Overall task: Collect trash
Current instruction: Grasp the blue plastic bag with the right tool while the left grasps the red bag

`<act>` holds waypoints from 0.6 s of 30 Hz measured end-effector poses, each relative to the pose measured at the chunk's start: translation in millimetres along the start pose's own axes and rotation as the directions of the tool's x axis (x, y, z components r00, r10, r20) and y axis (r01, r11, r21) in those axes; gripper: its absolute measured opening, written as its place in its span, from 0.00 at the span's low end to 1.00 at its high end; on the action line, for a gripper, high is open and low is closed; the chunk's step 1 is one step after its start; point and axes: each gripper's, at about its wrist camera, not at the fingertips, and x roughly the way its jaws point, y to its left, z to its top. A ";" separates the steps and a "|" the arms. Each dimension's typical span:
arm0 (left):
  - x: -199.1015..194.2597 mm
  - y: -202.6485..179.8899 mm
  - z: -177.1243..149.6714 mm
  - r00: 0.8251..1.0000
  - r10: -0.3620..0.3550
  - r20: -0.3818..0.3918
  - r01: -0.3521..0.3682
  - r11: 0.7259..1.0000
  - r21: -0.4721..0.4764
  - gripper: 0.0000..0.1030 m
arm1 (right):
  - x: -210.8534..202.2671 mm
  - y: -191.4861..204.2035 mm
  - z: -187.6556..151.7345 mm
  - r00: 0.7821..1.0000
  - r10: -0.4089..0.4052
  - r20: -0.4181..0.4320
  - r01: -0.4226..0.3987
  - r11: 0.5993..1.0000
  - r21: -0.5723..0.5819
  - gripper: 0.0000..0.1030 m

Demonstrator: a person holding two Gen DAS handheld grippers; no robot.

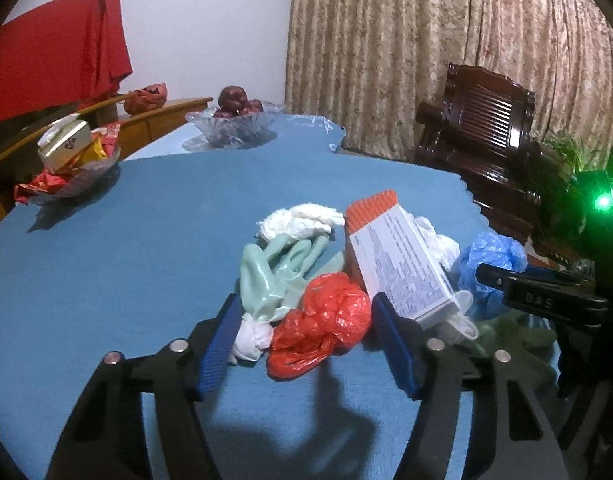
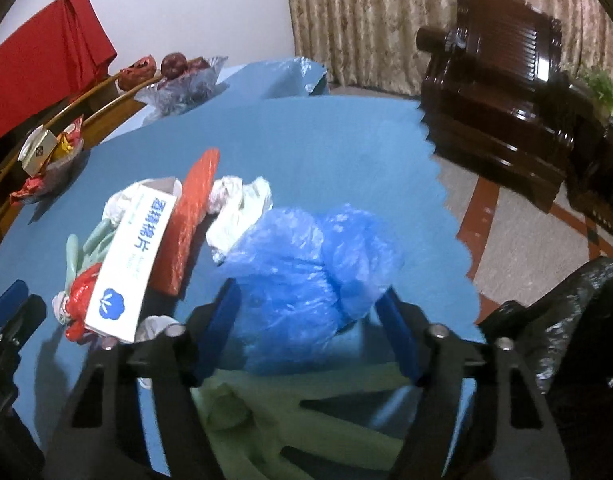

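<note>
A heap of trash lies on the blue tablecloth (image 1: 106,264). My left gripper (image 1: 306,320) is open, its fingers on either side of a crumpled red plastic bag (image 1: 326,316), with a small white wad (image 1: 250,338) by the left finger. Behind lie a pale green glove (image 1: 278,268), white tissue (image 1: 302,220) and a white and orange box (image 1: 398,264). My right gripper (image 2: 310,308) is open around a crumpled blue plastic bag (image 2: 306,264). A green glove (image 2: 306,412) lies under it. The box (image 2: 126,264) and red bag (image 2: 80,292) show at its left.
Two glass dishes stand at the far left, one with snacks (image 1: 66,160) and one with dark fruit (image 1: 234,120). A dark wooden chair (image 2: 506,120) stands right of the table's scalloped edge (image 2: 446,208). A black bag (image 2: 566,320) hangs at the right.
</note>
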 end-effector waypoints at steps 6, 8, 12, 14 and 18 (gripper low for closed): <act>20.1 -3.4 -3.9 0.999 -0.015 -0.037 0.015 1.000 0.013 0.51 | 2.2 -1.3 -4.3 0.999 0.035 -0.007 -0.035 0.999 0.001 0.39; 26.5 -5.5 -5.7 0.998 -0.015 -0.055 0.016 1.000 0.020 0.49 | 0.0 -2.9 -4.1 0.999 0.042 -0.002 -0.042 0.999 0.002 0.36; 34.3 -7.7 -7.1 0.996 -0.035 -0.086 0.036 0.999 0.015 0.32 | -7.8 -3.8 -1.9 0.999 0.048 0.025 -0.048 0.999 0.000 0.32; 34.7 -8.1 -5.7 0.995 -0.051 -0.091 0.053 0.998 0.018 0.18 | -14.5 -4.9 -0.6 0.998 0.048 0.047 -0.049 0.999 0.002 0.32; 26.3 -6.8 -1.4 0.997 -0.046 -0.064 0.047 0.999 0.004 0.16 | -30.1 -5.7 3.2 0.995 0.048 0.088 -0.047 0.999 -0.005 0.32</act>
